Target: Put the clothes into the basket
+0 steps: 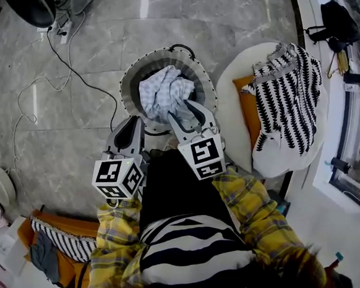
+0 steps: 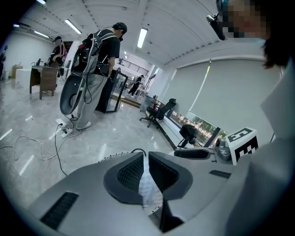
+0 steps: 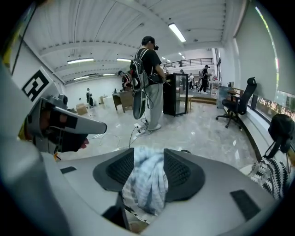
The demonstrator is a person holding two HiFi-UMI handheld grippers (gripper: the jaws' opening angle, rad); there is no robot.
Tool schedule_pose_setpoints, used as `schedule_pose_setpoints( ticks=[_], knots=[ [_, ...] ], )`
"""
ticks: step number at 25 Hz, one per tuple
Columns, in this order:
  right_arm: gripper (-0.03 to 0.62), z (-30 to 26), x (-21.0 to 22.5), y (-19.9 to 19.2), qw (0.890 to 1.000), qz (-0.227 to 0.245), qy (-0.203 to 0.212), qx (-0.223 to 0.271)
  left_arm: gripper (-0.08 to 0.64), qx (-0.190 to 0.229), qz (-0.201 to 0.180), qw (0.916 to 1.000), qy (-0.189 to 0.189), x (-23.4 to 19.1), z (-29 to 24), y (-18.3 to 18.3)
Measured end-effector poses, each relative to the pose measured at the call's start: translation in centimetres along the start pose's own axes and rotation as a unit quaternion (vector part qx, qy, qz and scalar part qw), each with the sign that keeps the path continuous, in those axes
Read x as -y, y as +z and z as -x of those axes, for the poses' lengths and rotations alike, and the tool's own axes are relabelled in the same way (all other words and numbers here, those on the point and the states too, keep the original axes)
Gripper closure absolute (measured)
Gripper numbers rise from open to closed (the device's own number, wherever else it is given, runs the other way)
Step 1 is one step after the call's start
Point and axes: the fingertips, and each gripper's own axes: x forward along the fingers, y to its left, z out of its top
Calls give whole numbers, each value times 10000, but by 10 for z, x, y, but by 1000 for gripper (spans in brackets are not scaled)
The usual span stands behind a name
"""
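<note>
Head view: the right gripper [image 1: 186,108] reaches over the near rim of the one round grey mesh basket [image 1: 125,82]. Its fingers are part-way apart and dip into the one crumpled pale blue-and-white checked cloth [image 1: 160,89], which lies inside the basket and fills most of it. The left gripper [image 1: 133,121] sits just beside it at the near-left rim, with its fingers drawn close together. Each gripper carries one marker cube. One black-and-white zigzag garment [image 1: 290,91] is draped over a white round seat [image 1: 231,86] that stands just beside the basket's right rim, with an orange cushion [image 1: 248,113] under the garment. A black cable [image 1: 78,74] runs across the grey marble floor [image 1: 219,13] to the basket's left. Beyond the far rim only floor shows.

Left gripper view: the fingers [image 2: 126,173] are almost together. A thin fold of the checked cloth fills the slit between them and widens below it, so they look closed on it. The basket's dotted rim curves just past the fingertips. The right gripper's cube stands near on the right.

Right gripper view: the fingers [image 3: 179,173] stand about half open. The cloth is bunched loosely in the gap and brushes both inner pads without looking squeezed. The left gripper is close on the left. The zigzag garment shows at the lower right edge. One person with a backpack [image 3: 150,73] stands well off on the wide floor.
</note>
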Motion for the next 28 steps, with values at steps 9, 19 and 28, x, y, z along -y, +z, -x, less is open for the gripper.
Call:
schedule_pose_setpoints(
  ticks=[9,19,28],
  knots=[
    [403,11,11,3,9994,-275,-170,127,515,12,-34,9999,-112,3,0,4],
    [435,52,36,0,9957,-477,-713,346,515,82,-239,9988,-423,30,2,20],
    [489,91,50,-2,9867,-1157,-969,605,515,128,-525,9955,-778,64,10,32]
  ],
)
